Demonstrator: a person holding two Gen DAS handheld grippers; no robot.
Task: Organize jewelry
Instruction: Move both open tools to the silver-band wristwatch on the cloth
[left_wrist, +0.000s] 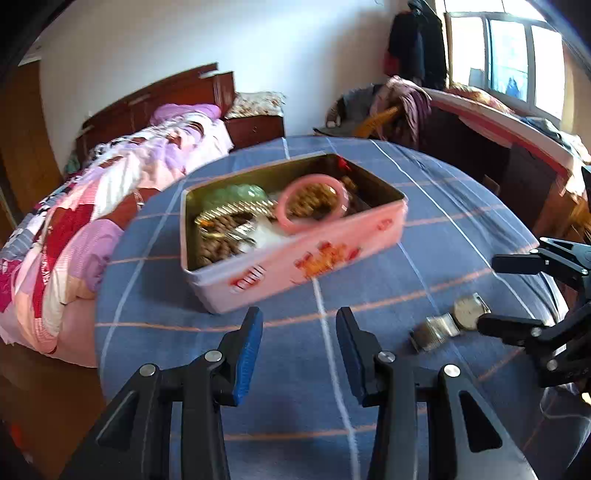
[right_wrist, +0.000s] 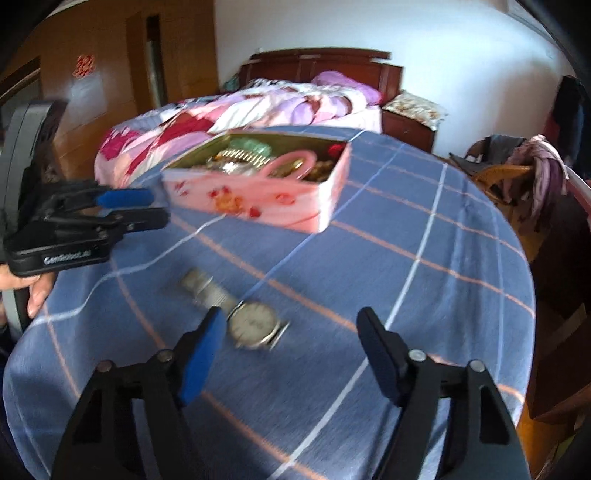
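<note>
A: What is the watch (right_wrist: 255, 325) made of?

B: Metal, by the shine. A round pale dial in a silver case, with a ribbed silver band (right_wrist: 207, 290) running off one side. It lies flat on the cloth (right_wrist: 424, 229), near the table's front, well apart from the tin (right_wrist: 258, 199).

A: And the cloth?

B: Soft blue fabric, checked with white and thin orange lines, draped over a round table.

A: Describe the tin.

B: A rectangular metal box, lid off, pink outside with red and orange printed figures, gold-toned inside. The print is too blurred to read. In it sit a smooth pink bangle (left_wrist: 312, 203), a pale green one (left_wrist: 236, 194), brown beads (left_wrist: 221, 240) and something gold and ridged (left_wrist: 236, 212).

A: Any writing you can read?

B: On the left gripper (right_wrist: 147, 208), seen from the right camera, white letters on its black body read roughly "GenRobot.ai". A hand (right_wrist: 35, 291) holds it from below.

A: The tongs?

B: Both released. The left gripper's blue-padded fingers (left_wrist: 249, 354) stand apart over bare cloth, in front of the tin, with nothing between them. The right gripper (right_wrist: 291, 354) gapes wider; its left finger (right_wrist: 203, 350) sits just beside the watch case, and the pads are not pressing on it.

A: Behind the table?

B: A bed (left_wrist: 92, 229) with a quilted pink, red and lilac cover and a dark wooden headboard.
</note>
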